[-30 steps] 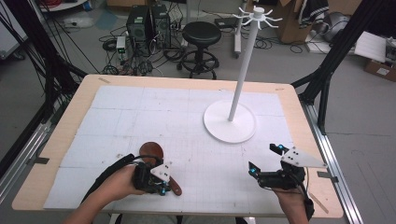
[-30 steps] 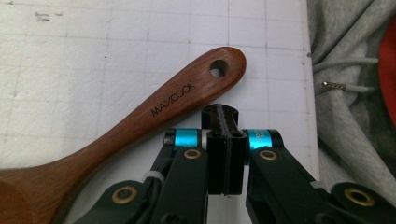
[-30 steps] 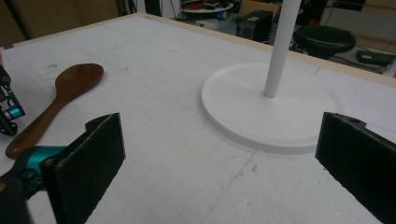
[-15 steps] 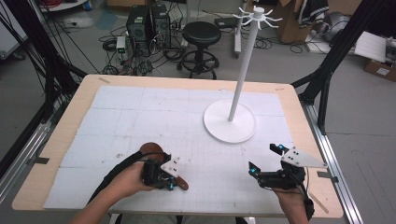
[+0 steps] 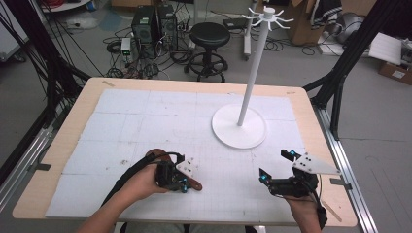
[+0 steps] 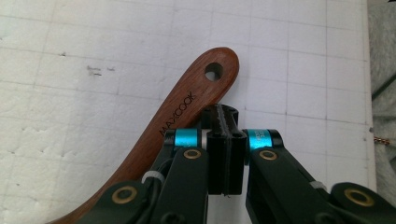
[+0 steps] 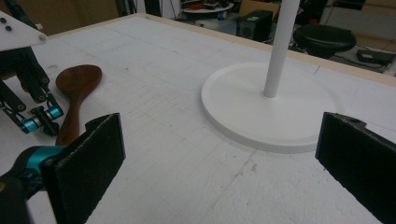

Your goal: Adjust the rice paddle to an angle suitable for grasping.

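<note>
wooden spoon [image 5: 154,158]: 1 | white stand [image 5: 239,124]: 1 | stool [image 5: 209,35]: 1

A wooden table [image 5: 82,114] carries a white gridded sheet [image 5: 145,121] that leaves only the rim bare. On the sheet a wooden spoon [image 6: 187,105] lies flat, just left of the closed left jaws, its holed handle end past their tips. A white stand [image 7: 261,109] rests ahead, between the spread right jaws.
</note>
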Tool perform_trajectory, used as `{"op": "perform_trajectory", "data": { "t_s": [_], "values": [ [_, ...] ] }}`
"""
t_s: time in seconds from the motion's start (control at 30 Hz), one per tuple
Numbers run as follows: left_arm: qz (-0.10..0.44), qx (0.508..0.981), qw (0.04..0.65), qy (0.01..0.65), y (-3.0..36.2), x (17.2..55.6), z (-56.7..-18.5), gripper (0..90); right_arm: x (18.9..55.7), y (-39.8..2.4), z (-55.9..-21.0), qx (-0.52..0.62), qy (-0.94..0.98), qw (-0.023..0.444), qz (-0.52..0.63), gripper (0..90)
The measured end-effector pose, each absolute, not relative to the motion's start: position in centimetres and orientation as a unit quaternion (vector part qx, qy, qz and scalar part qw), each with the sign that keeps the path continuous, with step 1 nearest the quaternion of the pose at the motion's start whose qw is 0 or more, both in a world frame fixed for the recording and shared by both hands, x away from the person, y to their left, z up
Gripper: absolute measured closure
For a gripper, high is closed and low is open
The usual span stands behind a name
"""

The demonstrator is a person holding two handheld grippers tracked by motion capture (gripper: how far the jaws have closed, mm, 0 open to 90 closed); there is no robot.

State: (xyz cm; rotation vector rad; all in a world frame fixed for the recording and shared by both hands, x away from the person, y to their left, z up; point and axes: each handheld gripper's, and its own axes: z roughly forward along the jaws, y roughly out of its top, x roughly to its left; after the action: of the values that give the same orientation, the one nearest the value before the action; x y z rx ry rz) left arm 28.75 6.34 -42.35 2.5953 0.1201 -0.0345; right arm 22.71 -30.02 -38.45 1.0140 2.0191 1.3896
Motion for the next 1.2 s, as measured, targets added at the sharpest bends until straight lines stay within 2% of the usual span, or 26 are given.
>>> {"op": "perform_trajectory", "data": {
  "t_s": [0.23,0.33,0.57,1.0,1.2],
  "values": [
    [-0.009,0.963,0.267,0.039,6.3,29.1,-42.2,90.0,22.8,-29.9,-38.5,0.371,0.74,0.239,0.508,0.4],
    [-0.007,0.958,0.284,0.044,6.9,29.3,-41.4,90.0,22.8,-30.0,-38.5,0.371,0.74,0.24,0.508,0.5],
    [0.017,0.948,0.307,0.083,7.8,30.8,-39.7,90.0,22.8,-29.8,-38.6,0.371,0.741,0.238,0.506,0.5],
    [0.052,0.958,0.253,0.121,8.0,33.3,-41.5,90.0,22.8,-29.9,-38.6,0.373,0.741,0.235,0.507,0.5],
    [0.05,0.959,0.244,0.133,8.7,33.6,-41.5,90.0,22.8,-30.0,-38.7,0.373,0.74,0.237,0.507,0.5]
  ]
}}
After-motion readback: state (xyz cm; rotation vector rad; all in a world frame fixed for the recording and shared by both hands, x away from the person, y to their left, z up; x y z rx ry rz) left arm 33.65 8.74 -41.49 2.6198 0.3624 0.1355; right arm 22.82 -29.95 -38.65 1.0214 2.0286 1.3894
